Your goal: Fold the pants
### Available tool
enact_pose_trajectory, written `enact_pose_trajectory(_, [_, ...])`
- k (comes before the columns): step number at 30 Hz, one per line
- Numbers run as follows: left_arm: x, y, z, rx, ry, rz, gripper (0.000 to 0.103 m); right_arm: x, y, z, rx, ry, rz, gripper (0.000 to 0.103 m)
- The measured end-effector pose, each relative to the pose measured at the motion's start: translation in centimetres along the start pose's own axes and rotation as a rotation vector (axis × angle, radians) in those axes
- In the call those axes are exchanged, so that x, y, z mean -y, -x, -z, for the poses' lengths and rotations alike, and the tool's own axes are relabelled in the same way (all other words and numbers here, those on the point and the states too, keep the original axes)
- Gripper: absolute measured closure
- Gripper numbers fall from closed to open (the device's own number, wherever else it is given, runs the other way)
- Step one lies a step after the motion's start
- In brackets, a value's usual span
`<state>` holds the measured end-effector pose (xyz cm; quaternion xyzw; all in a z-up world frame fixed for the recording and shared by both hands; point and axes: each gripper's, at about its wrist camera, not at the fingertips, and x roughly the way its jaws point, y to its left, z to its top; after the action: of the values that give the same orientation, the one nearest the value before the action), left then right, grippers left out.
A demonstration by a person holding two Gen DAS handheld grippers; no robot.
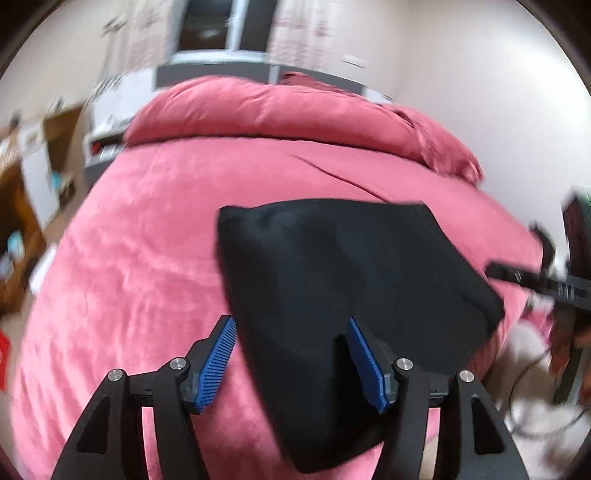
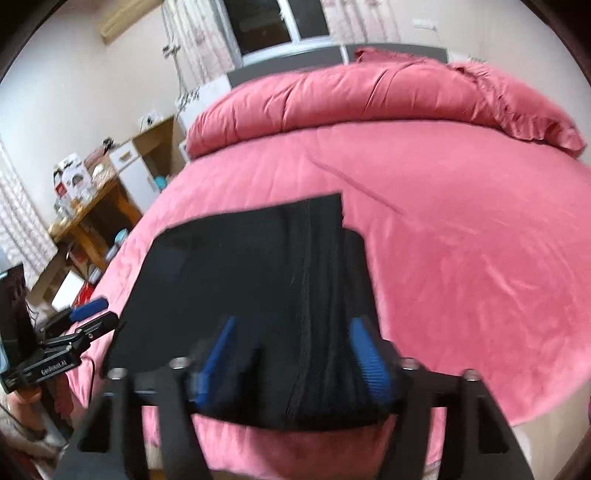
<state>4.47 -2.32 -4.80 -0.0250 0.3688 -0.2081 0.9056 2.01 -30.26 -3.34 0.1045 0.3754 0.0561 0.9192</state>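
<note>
Black pants [image 1: 332, 295] lie folded into a compact rectangle on the pink bed [image 1: 147, 258], near its front edge. My left gripper [image 1: 291, 365] is open, its blue pads [image 1: 221, 354] standing wide apart above the near left part of the pants, holding nothing. In the right wrist view the pants [image 2: 251, 277] show a seam and stacked folded layers. My right gripper [image 2: 291, 365] is open above their near edge, empty. The right gripper also shows at the right edge of the left view [image 1: 535, 280], and the left gripper at the left edge of the right view [image 2: 85, 328].
A rolled pink duvet [image 2: 369, 99] and pillow lie along the head of the bed. A wooden desk with clutter [image 2: 85, 195] and white drawers stand to the left of the bed. A window [image 2: 269, 26] is on the far wall. The bed's front edge [image 2: 480, 413] is close.
</note>
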Motion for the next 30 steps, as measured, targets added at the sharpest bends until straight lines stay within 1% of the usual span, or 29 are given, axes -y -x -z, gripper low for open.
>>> enact_pose_trajectory(1, [-0.9, -0.2, -0.1, -0.010, 0.047, 0.008, 0.036, 0.2, -0.1, -0.1, -0.007, -0.013, -0.010, 0.034])
enact_pose_trajectory(2, [-1.9, -0.8, -0.3, -0.036, 0.094, 0.014, 0.035, 0.8, -0.6, -0.2, -0.028, -0.034, -0.016, 0.034])
enact_pose_trajectory(4, [-3.5, -2.3, -0.5, -0.109, 0.170, 0.057, 0.034, 1.5, -1.4, 0.0, -0.061, -0.064, -0.005, 0.033])
enact_pose_trajectory(6, [-4.2, -3.7, -0.7, -0.172, 0.211, 0.107, 0.034, 2.8, -2.5, 0.2, -0.099, -0.112, -0.009, 0.032])
enact_pose_trajectory(8, [-4.7, -4.1, -0.6, -0.185, 0.245, 0.159, 0.032, 4.6, -3.8, 0.4, -0.150, -0.197, -0.048, 0.032])
enact_pose_trajectory(12, [-4.6, -4.9, -0.8, -0.211, 0.241, 0.216, 0.030, 6.4, -5.2, 0.8, -0.197, -0.278, -0.116, 0.025])
enact_pose_trajectory(14, [-4.5, -5.3, -0.9, -0.229, 0.236, 0.250, 0.030, 6.6, -5.5, 1.2, -0.206, -0.270, -0.137, 0.024])
enact_pose_trajectory(15, [-4.6, -5.7, -0.9, -0.243, 0.241, 0.282, 0.030, 6.6, -5.7, 1.2, -0.214, -0.265, -0.153, 0.024])
enact_pose_trajectory(16, [-4.5, -5.9, -0.8, -0.256, 0.250, 0.309, 0.030, 6.7, -5.8, 1.3, -0.217, -0.268, -0.166, 0.024])
enact_pose_trajectory(20, [-5.1, -6.6, -0.4, -0.285, 0.300, 0.366, 0.030, 7.4, -6.9, 1.5, -0.226, -0.307, -0.233, 0.023])
enact_pose_trajectory(24, [-6.1, -8.0, 0.1, -0.353, 0.375, 0.455, 0.030, 7.9, -7.7, 1.4, -0.233, -0.329, -0.283, 0.022])
enact_pose_trajectory(28, [-6.3, -9.1, 0.2, -0.400, 0.382, 0.500, 0.030, 7.8, -8.0, 1.3, -0.242, -0.318, -0.313, 0.022])
enact_pose_trajectory(30, [-5.8, -9.5, 0.1, -0.418, 0.364, 0.498, 0.027, 7.5, -8.5, 1.1, -0.246, -0.305, -0.317, 0.023])
